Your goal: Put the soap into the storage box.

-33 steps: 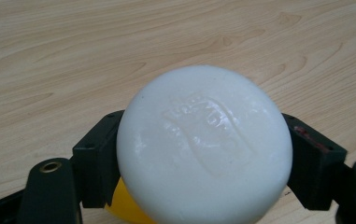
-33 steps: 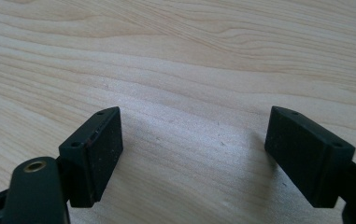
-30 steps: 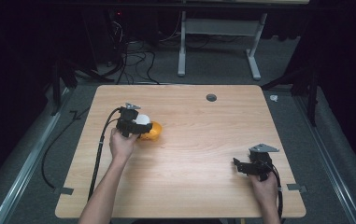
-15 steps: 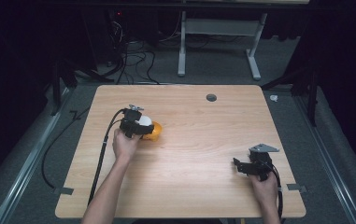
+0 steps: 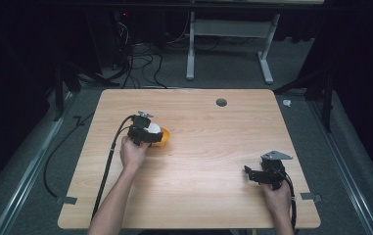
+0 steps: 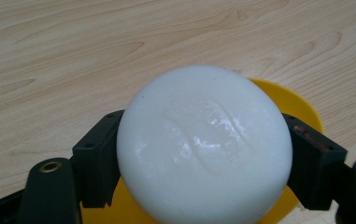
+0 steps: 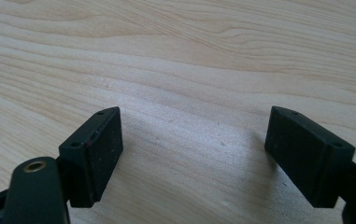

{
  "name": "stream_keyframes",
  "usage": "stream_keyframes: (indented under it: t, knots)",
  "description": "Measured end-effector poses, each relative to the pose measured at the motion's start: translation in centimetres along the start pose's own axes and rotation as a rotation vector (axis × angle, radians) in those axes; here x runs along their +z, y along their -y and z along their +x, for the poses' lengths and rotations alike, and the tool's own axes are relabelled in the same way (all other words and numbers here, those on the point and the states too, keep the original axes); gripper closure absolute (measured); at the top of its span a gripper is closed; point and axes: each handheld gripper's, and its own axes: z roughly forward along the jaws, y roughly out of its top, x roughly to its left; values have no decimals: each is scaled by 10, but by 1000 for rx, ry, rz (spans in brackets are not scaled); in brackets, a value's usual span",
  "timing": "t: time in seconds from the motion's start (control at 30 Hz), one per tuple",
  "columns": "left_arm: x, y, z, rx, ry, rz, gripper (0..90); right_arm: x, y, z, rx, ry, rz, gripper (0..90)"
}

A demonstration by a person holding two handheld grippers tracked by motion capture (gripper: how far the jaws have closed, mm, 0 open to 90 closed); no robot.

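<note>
The left tongs (image 6: 203,154) pinch a white puck (image 6: 204,144) directly above a yellow bowl (image 6: 302,105) on the counter (image 5: 213,127). The right tongs (image 7: 203,158) rest spread and empty near the right edge. Step in hand: placing the puck. Next move likely calls for lowering it into the bowl, then spreading the jaws.

Both handheld black two-jaw grippers, the left gripper (image 5: 145,133) and the right gripper (image 5: 265,176), are showing blocky matte jaw pads with small screw holes and brass-ringed pivots. Black cables are trailing from each, and the right is wearing a grey three-cornered plate. Forearms are showing bare, without sleeves.
</note>
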Motion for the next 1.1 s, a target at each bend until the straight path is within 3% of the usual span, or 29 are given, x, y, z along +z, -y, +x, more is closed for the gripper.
stream_keyframes:
  t: [0.83,1.1]
  knots:
    - [11,3,-7,16,-15,33,245,0,0,0,1,0,0,201]
    - [11,3,-5,5,-6,49,244,0,0,0,1,1,0,201]
